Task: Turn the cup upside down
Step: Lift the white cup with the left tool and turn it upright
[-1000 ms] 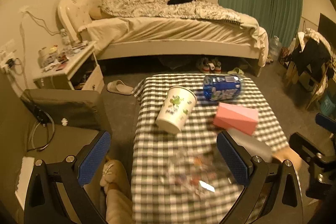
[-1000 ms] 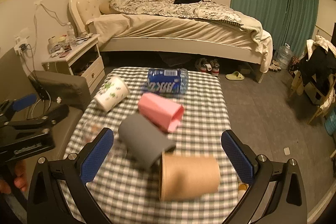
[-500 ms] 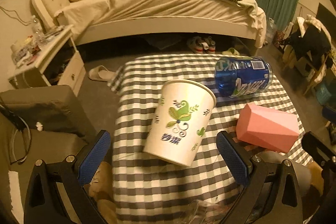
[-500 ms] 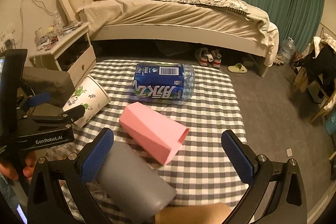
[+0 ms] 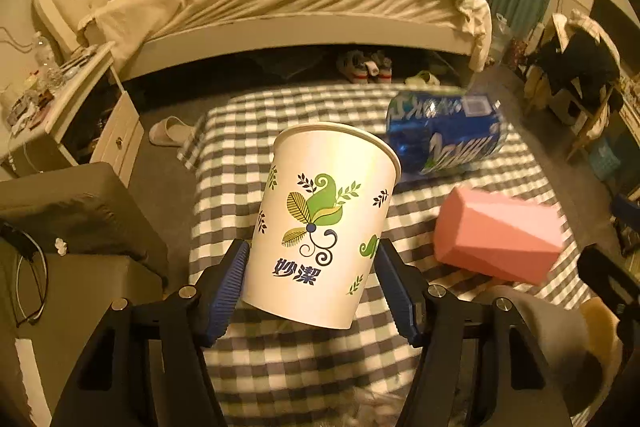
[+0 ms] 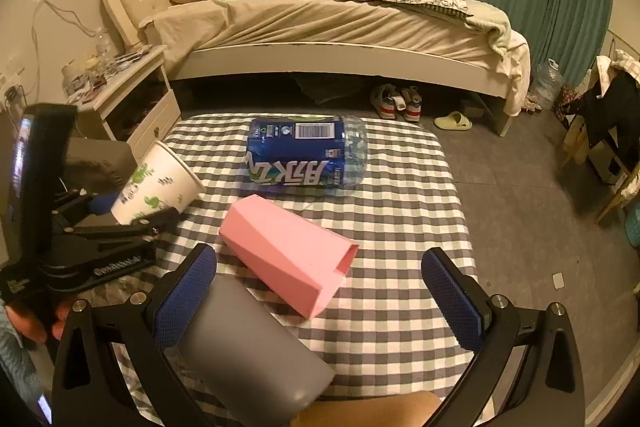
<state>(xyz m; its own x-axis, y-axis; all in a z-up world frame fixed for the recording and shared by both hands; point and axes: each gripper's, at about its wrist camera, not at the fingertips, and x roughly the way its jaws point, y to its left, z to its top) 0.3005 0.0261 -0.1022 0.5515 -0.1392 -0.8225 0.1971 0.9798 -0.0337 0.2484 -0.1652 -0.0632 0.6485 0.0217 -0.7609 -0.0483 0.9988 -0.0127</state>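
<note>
A white paper cup [image 5: 320,223] with a green leaf print lies tilted on the checked tablecloth [image 5: 280,367], rim pointing away. My left gripper [image 5: 312,287] has closed around its lower body, both blue pads against its sides. In the right wrist view the same cup [image 6: 156,187] lies at the table's left edge with the left gripper [image 6: 132,219] on it. My right gripper [image 6: 316,291] is open and empty, over a grey cup [image 6: 248,343] and a pink cup [image 6: 288,255] lying on their sides.
A blue-labelled water bottle [image 6: 304,157] lies on its side at the table's far end. A brown cup [image 6: 372,409] lies at the near edge. A bed [image 6: 320,23] and a nightstand [image 6: 124,87] stand beyond the table.
My left gripper moved forward to the paper cup and its jaws closed in on the cup's sides. My right gripper moved forward over the grey and pink cups, still open.
</note>
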